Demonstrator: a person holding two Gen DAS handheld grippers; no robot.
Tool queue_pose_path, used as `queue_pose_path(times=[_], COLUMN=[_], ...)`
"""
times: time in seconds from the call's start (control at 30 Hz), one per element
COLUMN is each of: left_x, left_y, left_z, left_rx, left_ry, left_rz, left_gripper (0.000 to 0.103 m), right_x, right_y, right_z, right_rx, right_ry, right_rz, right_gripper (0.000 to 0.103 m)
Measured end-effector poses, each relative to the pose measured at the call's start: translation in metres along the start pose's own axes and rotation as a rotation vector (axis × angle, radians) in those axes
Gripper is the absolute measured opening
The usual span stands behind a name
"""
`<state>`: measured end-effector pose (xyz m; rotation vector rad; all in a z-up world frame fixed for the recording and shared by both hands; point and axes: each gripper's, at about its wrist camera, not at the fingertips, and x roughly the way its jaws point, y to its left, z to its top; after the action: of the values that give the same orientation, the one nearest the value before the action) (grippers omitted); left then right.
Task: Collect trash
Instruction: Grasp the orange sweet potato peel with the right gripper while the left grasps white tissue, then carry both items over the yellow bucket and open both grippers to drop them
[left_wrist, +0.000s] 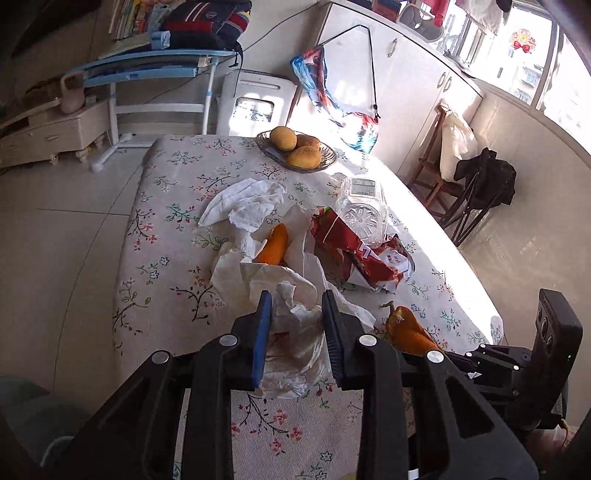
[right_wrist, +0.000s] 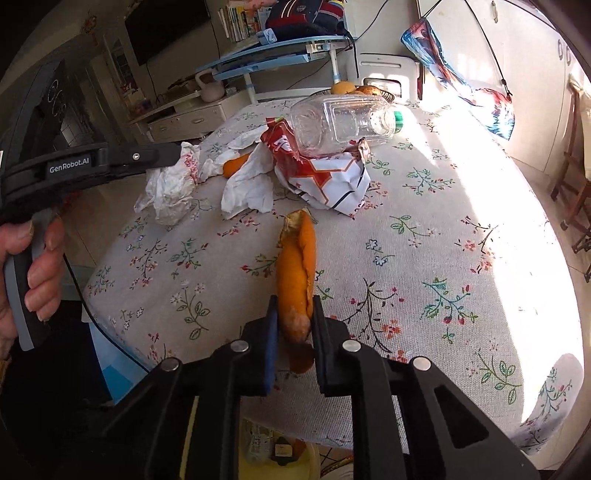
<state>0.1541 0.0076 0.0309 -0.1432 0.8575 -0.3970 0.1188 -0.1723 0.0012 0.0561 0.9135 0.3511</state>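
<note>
Pickup is in hand: a crumpled wrapper (left_wrist: 295, 343) is pinched in the left tongs (left_wrist: 297, 332), a peel (right_wrist: 297, 273) in the right tongs (right_wrist: 293, 332), at the surface (right_wrist: 424, 240) edge. Next, both are to be carried to a bin.

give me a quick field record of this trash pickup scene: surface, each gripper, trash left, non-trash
surface: floral tablecloth
left gripper: shut on crumpled thin white plastic bag
right gripper: shut on long orange fruit peel
trash left: clear plastic bottle lying on red-and-white snack wrapper; crumpled white tissues; second orange peel
non-trash: wicker basket of yellow fruit
</note>
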Motion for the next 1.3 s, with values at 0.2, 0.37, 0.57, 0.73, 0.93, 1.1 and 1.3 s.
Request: queue_pose_path(times=[0.2, 0.37, 0.57, 0.73, 0.93, 1.1, 1.3], left_x=[-0.003, -0.004, -0.002, 0.008, 0.008, -0.01, -0.035], left_y=[0.017, 0.02, 0.023, 0.018, 0.01, 0.004, -0.004], left_z=[-0.041, -0.048, -0.046, -0.046, -0.05, -0.051, -0.057], left_rx=[-0.022, 0.008, 0.017, 0.038, 0.052, 0.043, 0.053], left_ry=[0.034, -0.001, -0.022, 0.015, 0.016, -0.073, -0.141], left_rz=[0.059, 0.143, 0.193, 0.126, 0.074, -0.013, -0.047], left_gripper=[0.052, 0.07, 0.08, 0.057, 0.027, 0.026, 0.026], right_x=[-0.003, 0.001, 0.007, 0.008, 0.006, -0.006, -0.025], right_y=[0.001, 0.006, 0.006, 0.007, 0.006, 0.009, 0.013], right_z=[-0.002, 0.001, 0.001, 0.001, 0.001, 0.0, -0.01], right_rx=[0.015, -0.001, 0.001, -0.02, -0.019, -0.023, 0.001], right_ry=[-0.039, -0.054, -0.046, -0.046, -0.053, -0.087, -0.127], right_rz=[0.006, -0.02, -0.041, -0.065, -0.058, -0.04, -0.011], right_gripper=[0.039, 0.048, 0.048, 0.033, 0.019, 0.018, 0.018])
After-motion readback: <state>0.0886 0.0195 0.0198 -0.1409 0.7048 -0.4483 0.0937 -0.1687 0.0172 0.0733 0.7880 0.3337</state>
